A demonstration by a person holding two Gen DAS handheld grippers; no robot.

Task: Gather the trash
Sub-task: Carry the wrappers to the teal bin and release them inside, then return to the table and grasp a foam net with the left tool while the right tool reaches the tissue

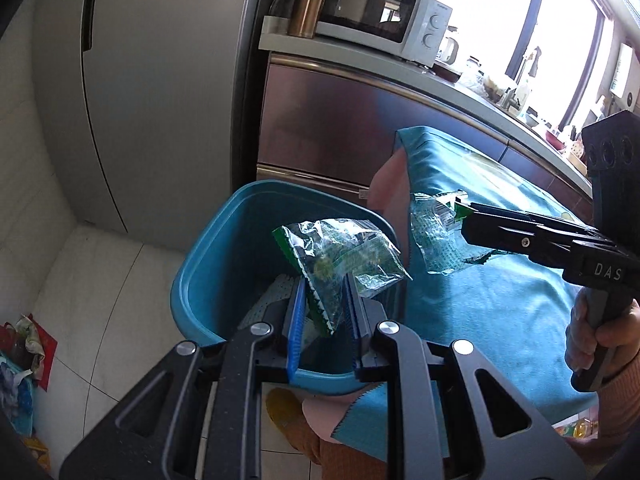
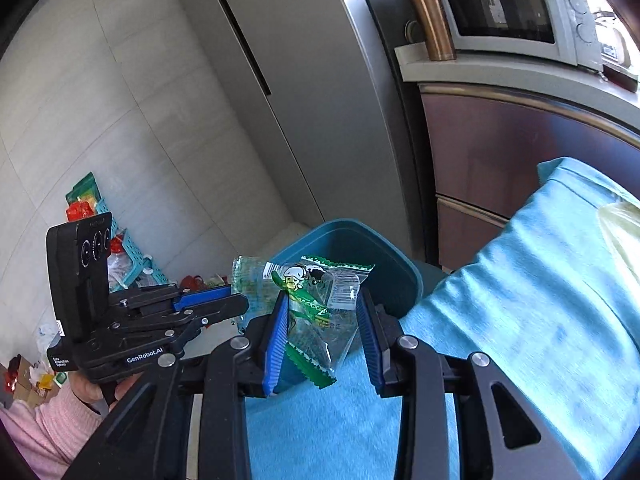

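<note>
In the left wrist view my left gripper (image 1: 325, 292) is shut on a crumpled clear-and-green snack wrapper (image 1: 340, 260), held over the open teal trash bin (image 1: 208, 264). A white mesh item lies inside the bin. To the right, my right gripper (image 1: 466, 216) is shut on a second green-printed wrapper (image 1: 434, 240) above the teal cloth (image 1: 492, 300). In the right wrist view that wrapper (image 2: 316, 300) hangs between the blue pads (image 2: 278, 328) of my right gripper (image 2: 322, 300), just short of the bin (image 2: 400, 268). My left gripper (image 2: 236, 299) comes in from the left with its wrapper (image 2: 250, 276).
A tall grey fridge (image 1: 160, 80) stands behind the bin. A microwave (image 1: 384, 16) and a copper tumbler (image 1: 310, 0) sit on the counter. A teal basket and bags (image 2: 120, 248) clutter the floor on the left. A slippered foot (image 1: 284, 408) is below the bin.
</note>
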